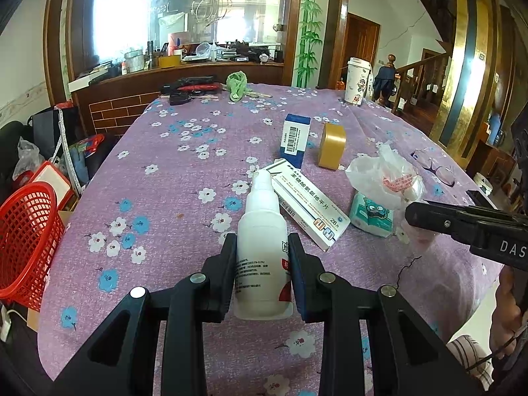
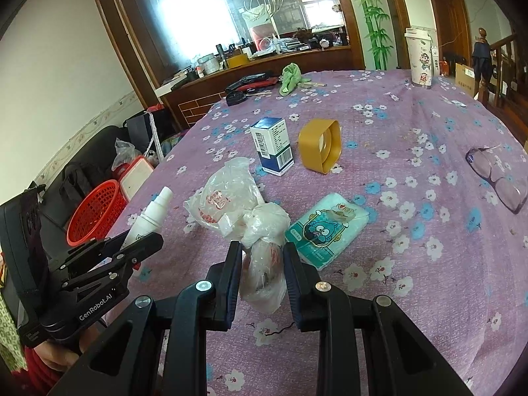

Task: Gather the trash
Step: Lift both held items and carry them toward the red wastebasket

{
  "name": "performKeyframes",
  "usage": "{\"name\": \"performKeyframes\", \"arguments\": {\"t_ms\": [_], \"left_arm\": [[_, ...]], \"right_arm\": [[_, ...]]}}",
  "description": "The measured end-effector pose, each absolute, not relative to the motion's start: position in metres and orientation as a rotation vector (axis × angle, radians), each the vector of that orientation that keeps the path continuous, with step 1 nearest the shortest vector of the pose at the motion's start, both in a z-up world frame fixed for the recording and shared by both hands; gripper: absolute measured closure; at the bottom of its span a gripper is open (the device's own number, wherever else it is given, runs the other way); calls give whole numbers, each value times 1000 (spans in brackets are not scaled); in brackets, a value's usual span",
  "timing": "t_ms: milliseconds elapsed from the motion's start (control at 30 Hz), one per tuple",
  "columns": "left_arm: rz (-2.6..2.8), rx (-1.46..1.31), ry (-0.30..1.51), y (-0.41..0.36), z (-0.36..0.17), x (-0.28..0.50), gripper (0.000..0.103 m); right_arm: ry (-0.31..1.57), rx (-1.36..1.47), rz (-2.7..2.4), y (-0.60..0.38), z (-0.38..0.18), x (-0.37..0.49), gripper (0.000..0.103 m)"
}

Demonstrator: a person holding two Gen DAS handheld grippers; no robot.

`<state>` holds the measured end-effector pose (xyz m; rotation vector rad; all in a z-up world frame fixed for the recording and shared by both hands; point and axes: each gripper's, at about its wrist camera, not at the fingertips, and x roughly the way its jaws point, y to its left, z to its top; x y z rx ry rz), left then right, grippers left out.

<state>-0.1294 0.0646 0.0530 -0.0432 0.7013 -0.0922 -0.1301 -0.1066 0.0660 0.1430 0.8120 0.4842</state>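
My left gripper (image 1: pixel 262 254) is shut on a white spray bottle (image 1: pixel 260 231), held above the purple flowered tablecloth (image 1: pixel 165 181) with its nozzle pointing away. From the right wrist view, that left gripper (image 2: pixel 145 244) and the spray bottle (image 2: pixel 155 211) show at the left. My right gripper (image 2: pixel 262 264) is shut on a crumpled clear plastic bag (image 2: pixel 231 198), pinching its knotted lower part. In the left wrist view the right gripper (image 1: pixel 415 214) enters from the right beside the plastic bag (image 1: pixel 379 171). A red mesh basket (image 1: pixel 26 237) (image 2: pixel 95 211) stands below the table's left edge.
On the cloth lie a flat medicine box (image 1: pixel 307 204), a tissue pack (image 2: pixel 326 231), an upright blue-and-white box (image 2: pixel 272 147), a tan tape roll (image 2: pixel 320 145), glasses (image 2: pixel 498 181), a lidded cup (image 2: pixel 420 61) and a green cloth (image 2: pixel 290 77). Bags and boxes crowd the floor at left.
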Motion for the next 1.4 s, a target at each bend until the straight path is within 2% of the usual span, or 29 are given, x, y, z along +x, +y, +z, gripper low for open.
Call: {"name": "performKeyframes", "arguments": {"t_ms": [1400], "left_arm": [[74,-80,639,119,62,-147,74]], "right_arm": [[848,39,558,-45,72,-129,76]]}}
